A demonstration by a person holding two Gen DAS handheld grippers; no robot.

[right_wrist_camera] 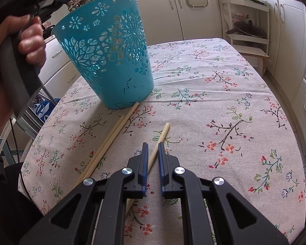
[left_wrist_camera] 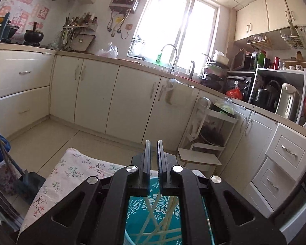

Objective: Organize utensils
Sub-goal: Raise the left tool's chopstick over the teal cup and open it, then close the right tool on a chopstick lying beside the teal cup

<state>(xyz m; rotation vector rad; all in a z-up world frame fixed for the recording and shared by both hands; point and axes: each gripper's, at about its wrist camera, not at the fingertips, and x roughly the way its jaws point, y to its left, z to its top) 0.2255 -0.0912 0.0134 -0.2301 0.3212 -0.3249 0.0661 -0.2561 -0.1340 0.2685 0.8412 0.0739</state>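
The tabletop (right_wrist_camera: 224, 94) carries a teal cutout basket (right_wrist_camera: 106, 51), ahead-left of the right jaws and tilted, likely to ease loading; chopsticks lie inside. Three chopsticks (right_wrist_camera: 110, 140) remain on the cloth. The left gripper (left_wrist_camera: 153, 159) hovers shut, empty, above the basket. The right gripper (right_wrist_camera: 153, 155) pinches one chopstick (right_wrist_camera: 160, 140), jaws nearly closed.

Both hand-held grippers are black, with round silver screws: the left hand-held gripper (left_wrist_camera: 153, 159) has black ribbed pads, the right hand-held gripper (right_wrist_camera: 153, 155) blue ones. A hand (right_wrist_camera: 14, 47) wraps a grey handle.
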